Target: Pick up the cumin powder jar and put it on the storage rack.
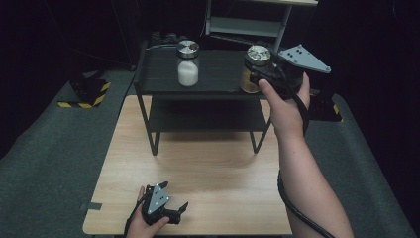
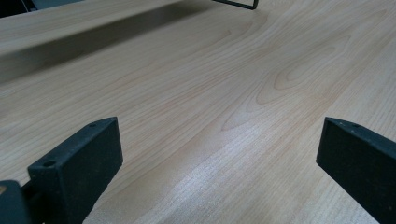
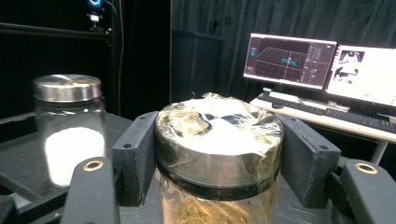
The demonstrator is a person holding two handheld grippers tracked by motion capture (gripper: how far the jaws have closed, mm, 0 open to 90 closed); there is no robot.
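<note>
Glass jar (image 3: 217, 205) – round foil-wrapped metal lid – clamped in right gripper (image 3: 219, 154) fingers, left gripper (image 2: 219, 163) fingers wide over wood-grain table (image 2: 210, 84).

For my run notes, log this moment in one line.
right gripper: shut on brown jar | left gripper: open, above table | white jar: on shelf

a lab recording booth, black curtains (image 3: 210, 28) all round, grey carpet (image 1: 44, 158) with hazard tape (image 1: 84, 96), two lit monitors (image 3: 322, 65) showing tracking graphics on a side desk, small wooden table (image 1: 198, 163) holding a black rack (image 1: 208, 84)
</note>
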